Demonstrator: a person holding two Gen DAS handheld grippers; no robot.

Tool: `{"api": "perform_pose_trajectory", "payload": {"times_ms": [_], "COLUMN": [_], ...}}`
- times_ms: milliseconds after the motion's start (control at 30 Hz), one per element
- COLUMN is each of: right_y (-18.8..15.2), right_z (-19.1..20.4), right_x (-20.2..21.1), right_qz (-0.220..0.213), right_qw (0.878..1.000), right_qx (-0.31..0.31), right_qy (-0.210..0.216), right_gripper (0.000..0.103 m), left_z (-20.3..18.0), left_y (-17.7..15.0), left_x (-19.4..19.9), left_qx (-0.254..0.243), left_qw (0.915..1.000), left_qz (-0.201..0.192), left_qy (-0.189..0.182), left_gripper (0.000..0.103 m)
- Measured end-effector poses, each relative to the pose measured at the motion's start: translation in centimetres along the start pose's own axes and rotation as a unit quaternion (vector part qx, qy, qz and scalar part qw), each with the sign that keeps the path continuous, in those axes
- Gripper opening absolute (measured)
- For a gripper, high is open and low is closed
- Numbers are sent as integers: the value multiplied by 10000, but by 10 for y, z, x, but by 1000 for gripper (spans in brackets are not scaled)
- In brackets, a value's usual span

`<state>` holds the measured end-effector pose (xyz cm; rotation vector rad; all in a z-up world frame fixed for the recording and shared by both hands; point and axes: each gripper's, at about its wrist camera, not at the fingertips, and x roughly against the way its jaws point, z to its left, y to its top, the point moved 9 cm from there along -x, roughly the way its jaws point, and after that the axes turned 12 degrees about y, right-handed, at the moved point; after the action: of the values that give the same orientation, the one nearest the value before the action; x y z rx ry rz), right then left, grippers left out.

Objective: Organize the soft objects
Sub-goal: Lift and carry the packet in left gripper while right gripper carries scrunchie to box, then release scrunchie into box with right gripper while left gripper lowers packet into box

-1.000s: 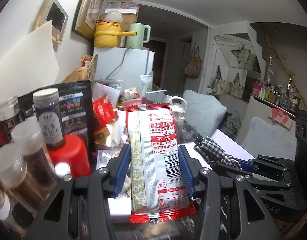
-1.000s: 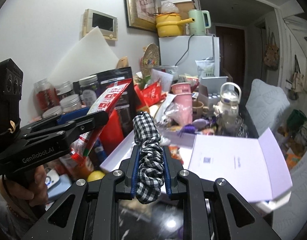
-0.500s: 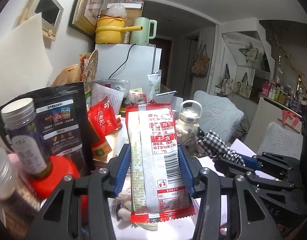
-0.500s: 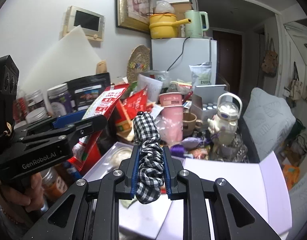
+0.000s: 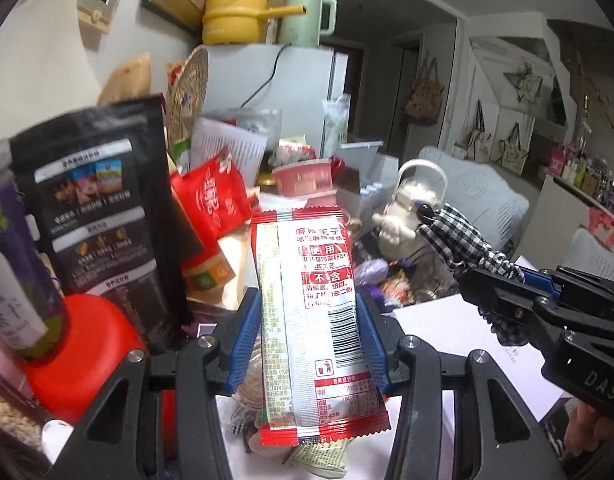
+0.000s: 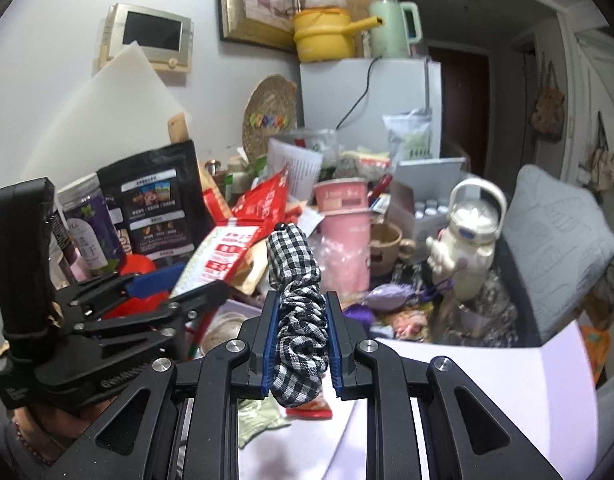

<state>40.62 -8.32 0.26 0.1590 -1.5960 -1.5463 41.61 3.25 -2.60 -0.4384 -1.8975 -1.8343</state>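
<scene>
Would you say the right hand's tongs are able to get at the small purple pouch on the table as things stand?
Probably not yet: the right tongs are shut on the checked scrunchie, so they have no free grip. The purple pouch lies ahead in the clutter, unobstructed from above.

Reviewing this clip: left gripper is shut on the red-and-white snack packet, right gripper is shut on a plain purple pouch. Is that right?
Not quite. The left gripper is indeed shut on the red-and-white snack packet, but the right gripper is shut on a black-and-white checked scrunchie, as the right wrist view shows.
</scene>
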Motion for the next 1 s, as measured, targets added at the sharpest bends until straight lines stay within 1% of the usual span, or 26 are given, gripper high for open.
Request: {"api": "perform_pose_trajectory", "payload": {"times_ms": [233, 467, 600, 700, 800, 900, 1000], "right_y": [-18, -39, -49, -54, -60, -68, -77], "right_z": [-5, -17, -25, -29, -29, -29, -33], "right_x": [-32, -54, -65, -70, -76, -84, -92], "right_qz": [415, 818, 1008, 1054, 1157, 1349, 1507], "right_qw": [9991, 9964, 9940, 9927, 9910, 9888, 9864], "right_qx": [-61, -220, -413, -560, -638, -619, -648], "right_qy": [79, 46, 125, 188, 234, 189, 83], "right_gripper": [21, 21, 21, 21, 21, 21, 21], "left_z": [-5, -6, -6, -7, -9, -9, -7], "left_y": [-15, -34, -44, -55, -57, -59, -64], "left_x": [-25, -51, -60, -71, -73, -76, -82], "left_qx": [-258, -418, -395, -321, -377, -424, -439], "left_qw": [9992, 9968, 9952, 9926, 9923, 9917, 9900], "left_qz": [245, 623, 880, 1169, 1177, 1204, 1328], "left_qy": [166, 266, 153, 28, 88, 151, 162], "left_gripper": [47, 47, 47, 47, 47, 47, 47]}}
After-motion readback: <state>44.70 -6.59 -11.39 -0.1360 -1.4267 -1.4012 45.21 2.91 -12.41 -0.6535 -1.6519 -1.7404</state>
